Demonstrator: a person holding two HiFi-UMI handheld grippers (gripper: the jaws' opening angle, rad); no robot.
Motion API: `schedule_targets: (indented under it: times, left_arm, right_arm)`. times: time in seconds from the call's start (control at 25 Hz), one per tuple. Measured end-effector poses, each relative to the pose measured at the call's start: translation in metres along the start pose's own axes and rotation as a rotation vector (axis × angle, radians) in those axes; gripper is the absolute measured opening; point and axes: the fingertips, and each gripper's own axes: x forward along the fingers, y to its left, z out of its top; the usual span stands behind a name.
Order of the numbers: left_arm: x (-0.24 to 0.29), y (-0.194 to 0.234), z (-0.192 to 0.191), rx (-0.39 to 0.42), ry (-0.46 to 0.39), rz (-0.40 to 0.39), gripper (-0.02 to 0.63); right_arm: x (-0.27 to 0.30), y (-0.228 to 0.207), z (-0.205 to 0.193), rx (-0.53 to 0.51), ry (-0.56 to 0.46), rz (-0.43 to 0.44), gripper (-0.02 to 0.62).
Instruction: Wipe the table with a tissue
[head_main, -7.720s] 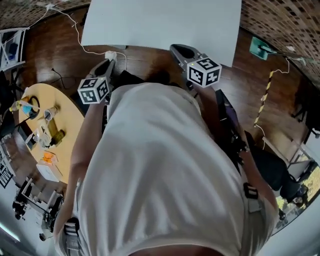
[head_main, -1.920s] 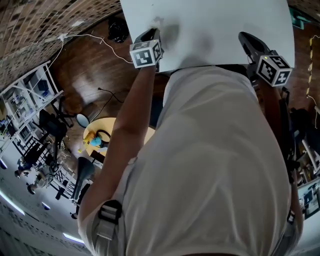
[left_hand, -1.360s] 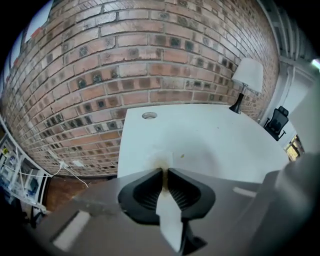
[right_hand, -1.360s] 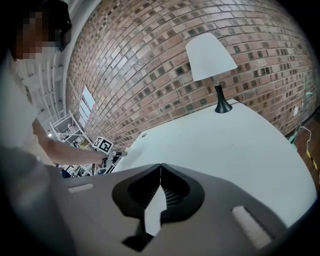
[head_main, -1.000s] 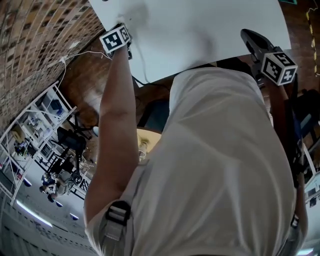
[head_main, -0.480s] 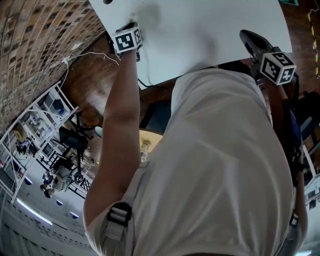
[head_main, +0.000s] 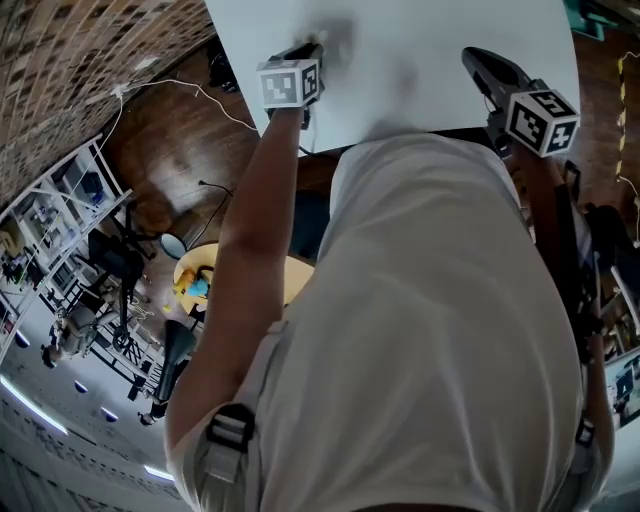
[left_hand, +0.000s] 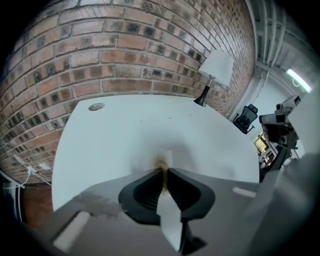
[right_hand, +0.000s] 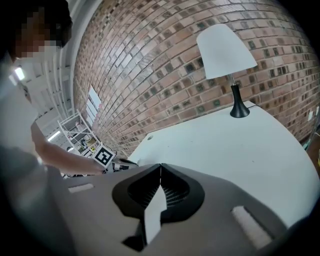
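Note:
My left gripper (left_hand: 162, 169) is shut on a small white tissue (left_hand: 167, 157), which it presses onto the white table (left_hand: 115, 140). A brownish spot shows at the tips. In the head view the left gripper (head_main: 312, 48) reaches over the table's (head_main: 430, 30) near left part, and the tissue there is hard to make out. My right gripper (head_main: 470, 56) hovers over the table's near right edge. Its jaws are shut with nothing between them (right_hand: 160, 166). From the right gripper view, the left gripper (right_hand: 122, 162) with its marker cube shows at the left.
A white-shaded lamp (left_hand: 215, 70) with a black base stands at the table's far corner by the brick wall (left_hand: 125, 45). A round grommet (left_hand: 96, 106) sits in the tabletop. Cables (head_main: 170, 85) lie on the wooden floor, and a round yellow side table (head_main: 200, 280) stands to the left.
The left gripper has slid to the right along the table with the tissue. The right gripper has shifted slightly left. The head view has turned a little.

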Motion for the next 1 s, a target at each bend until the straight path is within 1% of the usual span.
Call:
schedule_targets:
  times: [0.08,0.16,0.24,0.28,0.4,0.52,0.64,0.72,0.88,0.92,1.0]
  left_arm:
    - [-0.008,0.022,0.006,-0.027,-0.042,0.063,0.04]
    - [-0.018,0.056,0.012,-0.058,-0.077,0.151,0.041]
    - [-0.025,0.086,0.012,-0.069,-0.075,0.214,0.041]
    - [-0.025,0.095,0.008,-0.07,-0.062,0.225,0.041]
    - [-0.016,0.095,-0.007,-0.057,-0.037,0.216,0.041]
    - [-0.009,0.073,-0.011,-0.021,-0.041,0.189,0.04]
    - [-0.002,0.058,-0.008,-0.017,-0.043,0.183,0.04]
    - [0.003,0.051,-0.001,-0.043,-0.052,0.176,0.04]
    - [0.014,0.034,0.016,-0.132,-0.082,0.077,0.041]
    - [0.015,0.033,0.02,-0.152,-0.087,0.065,0.041]
    - [0.017,0.035,0.028,-0.179,-0.105,0.065,0.041]
  right_arm:
    - [0.003,0.0,0.002,-0.008,0.007,0.003,0.008]
    - [0.007,0.001,0.002,-0.013,0.015,0.0,0.008]
    - [0.012,0.005,0.002,-0.016,0.02,0.001,0.008]
    - [0.015,0.008,0.002,-0.018,0.02,0.001,0.008]
    - [0.02,0.015,-0.001,-0.006,0.017,-0.001,0.008]
    - [0.023,0.022,0.001,0.048,-0.009,0.004,0.008]
    - [0.031,0.033,0.006,0.046,-0.025,0.019,0.009]
    - [0.035,0.038,0.007,0.039,-0.027,0.031,0.008]
    - [0.032,0.035,0.005,0.04,-0.018,0.036,0.008]
    - [0.029,0.032,0.005,0.042,-0.014,0.036,0.008]
    - [0.022,0.024,0.005,0.044,-0.004,0.037,0.008]
